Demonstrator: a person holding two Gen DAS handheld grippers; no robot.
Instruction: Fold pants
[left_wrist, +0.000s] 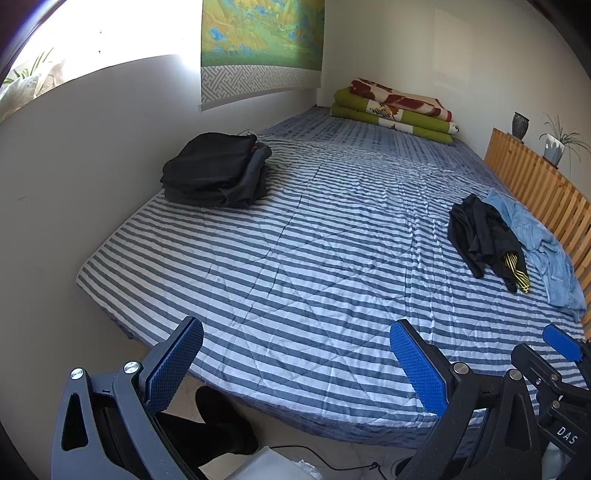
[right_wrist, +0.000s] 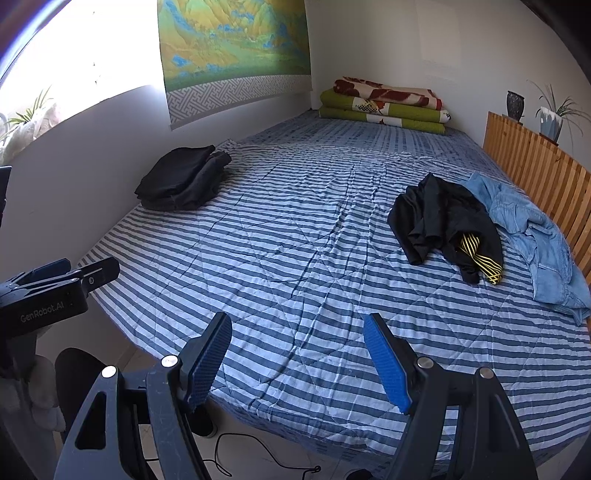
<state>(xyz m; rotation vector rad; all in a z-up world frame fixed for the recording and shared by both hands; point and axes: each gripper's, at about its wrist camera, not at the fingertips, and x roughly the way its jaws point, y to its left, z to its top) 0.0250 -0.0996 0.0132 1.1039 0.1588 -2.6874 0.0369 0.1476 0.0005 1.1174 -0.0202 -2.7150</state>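
Striped bed (right_wrist: 295, 258): we see crumpled black pants (right_wrist: 443, 221) lying far-right of both wide-open, empty grippers; right gripper (right_wrist: 299, 354) nearer than left gripper (left_wrist: 295, 354).

Folded quilts (left_wrist: 395, 110), vase (left_wrist: 520, 125), potted plant (left_wrist: 556, 146).

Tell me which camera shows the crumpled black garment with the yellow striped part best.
The right wrist view: the black garment lies nearer the middle and larger, its yellow striped part fully visible. The left wrist view shows the same garment smaller, near the right edge, beside the blue clothing.
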